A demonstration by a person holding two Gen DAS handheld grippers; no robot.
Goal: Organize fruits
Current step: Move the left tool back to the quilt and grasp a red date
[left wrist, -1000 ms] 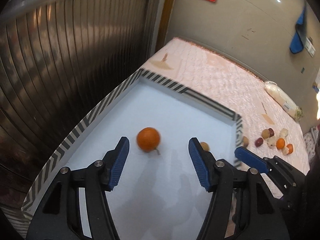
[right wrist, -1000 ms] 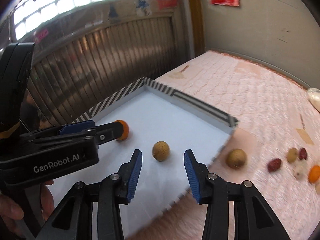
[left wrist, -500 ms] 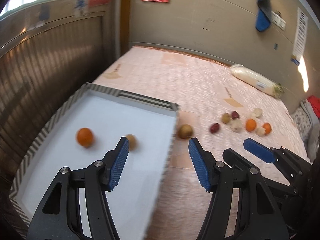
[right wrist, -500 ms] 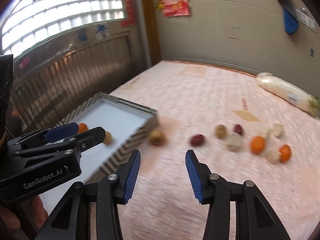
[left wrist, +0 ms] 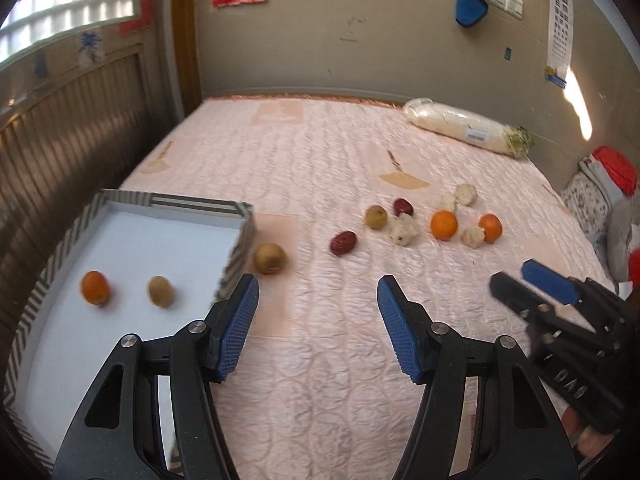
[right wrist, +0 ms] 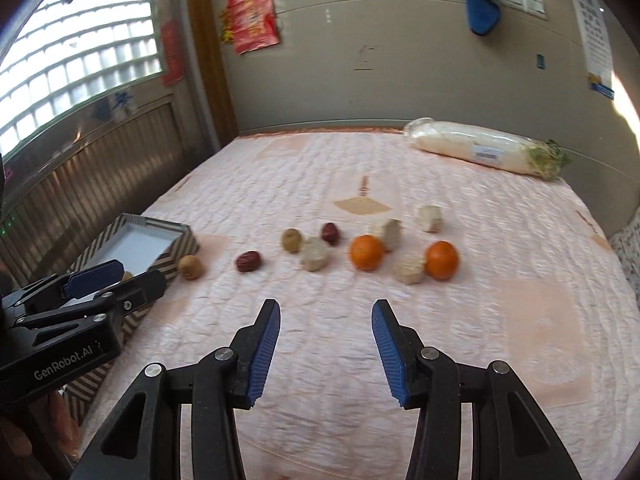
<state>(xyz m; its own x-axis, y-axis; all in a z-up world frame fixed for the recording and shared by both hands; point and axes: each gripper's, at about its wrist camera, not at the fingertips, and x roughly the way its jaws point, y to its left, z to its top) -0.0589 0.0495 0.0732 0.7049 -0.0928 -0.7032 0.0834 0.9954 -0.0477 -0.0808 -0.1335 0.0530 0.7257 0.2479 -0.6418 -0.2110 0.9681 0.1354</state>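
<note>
A white tray with a striped rim (left wrist: 172, 200) (right wrist: 182, 246) lies on the pink quilt at the left. It holds an orange (left wrist: 95, 288) and a brown longan (left wrist: 160, 291). Another longan (left wrist: 270, 258) (right wrist: 191, 267) lies just outside the tray's right wall. Further right lie a red date (left wrist: 343, 243) (right wrist: 248, 261), a longan (right wrist: 291, 239), a second date (right wrist: 331, 233), two oranges (right wrist: 367, 252) (right wrist: 441, 259) and several pale chunks (right wrist: 315, 254). My left gripper (left wrist: 318, 308) is open and empty above the quilt beside the tray. My right gripper (right wrist: 325, 332) is open and empty, short of the fruit row.
A wrapped white radish (right wrist: 486, 153) lies at the far right by the wall. A radiator-like panel (left wrist: 60, 148) runs along the left side. Pillows and red cloth (left wrist: 608, 184) sit at the right edge.
Both grippers have swung right, away from over the tray towards the loose fruit on the quilt. Both stay open and empty.
</note>
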